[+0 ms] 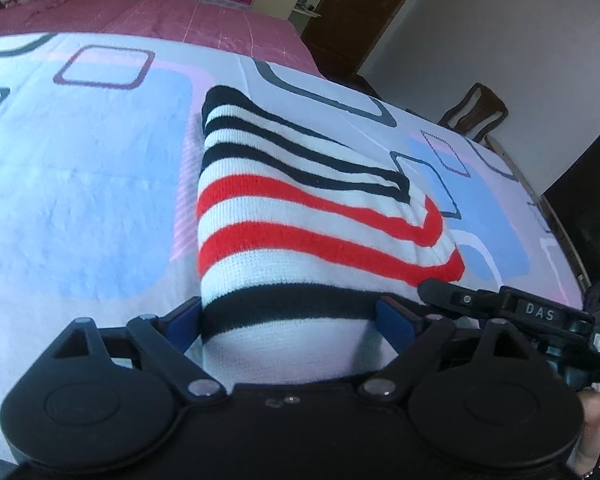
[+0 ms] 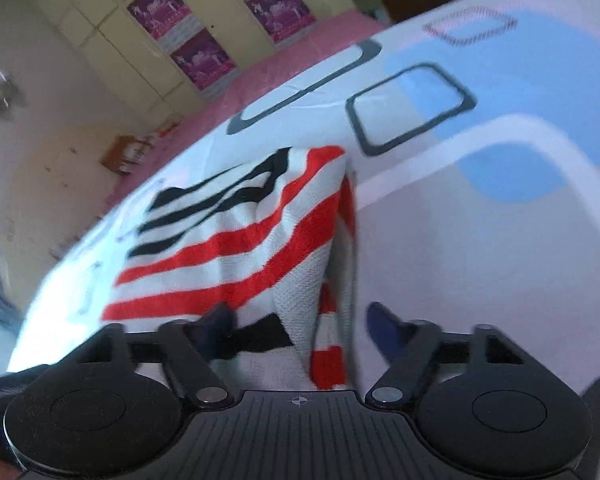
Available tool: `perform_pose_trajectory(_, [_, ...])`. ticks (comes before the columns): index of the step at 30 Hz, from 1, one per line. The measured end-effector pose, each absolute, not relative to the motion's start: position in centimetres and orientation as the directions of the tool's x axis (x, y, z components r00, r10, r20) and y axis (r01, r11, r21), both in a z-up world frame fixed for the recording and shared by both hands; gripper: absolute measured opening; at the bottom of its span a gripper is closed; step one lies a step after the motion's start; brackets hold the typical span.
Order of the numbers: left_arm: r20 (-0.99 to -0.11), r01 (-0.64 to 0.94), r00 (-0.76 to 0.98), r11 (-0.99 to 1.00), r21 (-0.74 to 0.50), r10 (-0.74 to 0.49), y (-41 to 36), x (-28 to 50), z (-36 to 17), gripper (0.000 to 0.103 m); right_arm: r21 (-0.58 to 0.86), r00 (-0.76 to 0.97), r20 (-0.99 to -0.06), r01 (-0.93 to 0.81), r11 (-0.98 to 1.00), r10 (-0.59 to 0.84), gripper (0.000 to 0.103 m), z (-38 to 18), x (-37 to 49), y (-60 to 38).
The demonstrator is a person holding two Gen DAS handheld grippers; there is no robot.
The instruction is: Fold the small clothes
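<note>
L gripper: left gripper (image 1: 288, 316), black w/ blue pads, at 6 o'clock in its own view – jaws spread wide, the near black-banded edge of the garment sits between the pads. Can't tell if the pads press it; looks more straddled than pinched.
R gripper: right gripper (image 2: 300, 330) at 6 o'clock in its view, blurred – jaws parted. Its left pad sits by a dark bit of hem, its right pad stands clear over the sheet; nothing clamped that I can see.
Garment: small knitted sweater w/ red, black and white stripes (image 1: 300, 216), folded into a rough rectangle, running from 6 toward 12 o'clock on the bed. In the R view a flap along its 3 o'clock side droops and looks loose.
Surface: white bedsheet w/ blue patches and dark rounded squares (image 1: 80, 184); pink quilted bedspread (image 1: 148, 16) beyond at 12.
Far: cream wardrobe w/ purple posters (image 2: 180, 40); brown wooden chair (image 1: 476, 108) at 2 o'clock in the L view.
Risk: loose side flap could spill open if either tool drags the knit while pulling off – the pads may snag the yarn. Uneven pull would skew the stack.
</note>
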State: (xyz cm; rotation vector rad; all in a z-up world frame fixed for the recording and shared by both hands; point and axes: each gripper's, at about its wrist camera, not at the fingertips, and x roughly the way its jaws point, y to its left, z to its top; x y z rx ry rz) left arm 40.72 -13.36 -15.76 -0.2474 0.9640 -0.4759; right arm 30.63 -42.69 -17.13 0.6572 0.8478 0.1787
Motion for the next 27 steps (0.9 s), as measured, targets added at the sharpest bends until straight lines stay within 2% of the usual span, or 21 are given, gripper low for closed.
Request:
perform_pose_trajectory(2, [-0.723, 0.275, 0.483, 0.869, -0.411, -0.494, -13.3, 40.6, -15.7, 0.086, 0.630, 0.648, -0.629, 0.102, 0.770, 0.429, 0.057, -17.2, 30.7, -43.0])
perform_pose_trajectory(3, [-0.720, 0.274, 0.489, 0.871, -0.408, -0.492, -13.4, 40.4, -15.6, 0.085, 0.659, 0.636, -0.622, 0.109, 0.744, 0.458, 0.048, -17.4, 30.7, -43.3])
perform_pose_trajectory(7, [-0.712, 0.269, 0.516, 0.879, -0.393, -0.476, -13.5, 40.0, -14.9, 0.070, 0.708, 0.634, -0.597, 0.127, 0.695, 0.491, 0.038, -17.5, 30.3, -43.8])
perform_pose_trajectory(8, [-0.709, 0.270, 0.525, 0.882, -0.386, -0.471, -13.5, 39.9, -14.5, 0.064, 0.708, 0.639, -0.593, 0.124, 0.695, 0.490, 0.037, -17.1, 30.2, -43.8])
perform_pose_trajectory(11, [-0.704, 0.273, 0.536, 0.885, -0.378, -0.466, -13.4, 39.8, -13.6, 0.056, 0.683, 0.665, -0.580, 0.083, 0.726, 0.471, 0.035, -15.2, 29.4, -43.2])
perform_pose_trajectory(19, [-0.672, 0.283, 0.594, 0.897, -0.340, -0.442, -10.4, 38.5, -10.1, 0.055, 0.710, 0.699, -0.513, 0.019, 0.704, 0.499, 0.034, -12.3, 27.9, -40.6])
perform_pose_trajectory(27, [-0.639, 0.242, 0.659, 0.916, -0.319, -0.397, -1.7, 37.2, -7.8, 0.055, 0.714, 0.693, -0.475, -0.058, 0.698, 0.543, 0.034, -9.7, 29.3, -31.6])
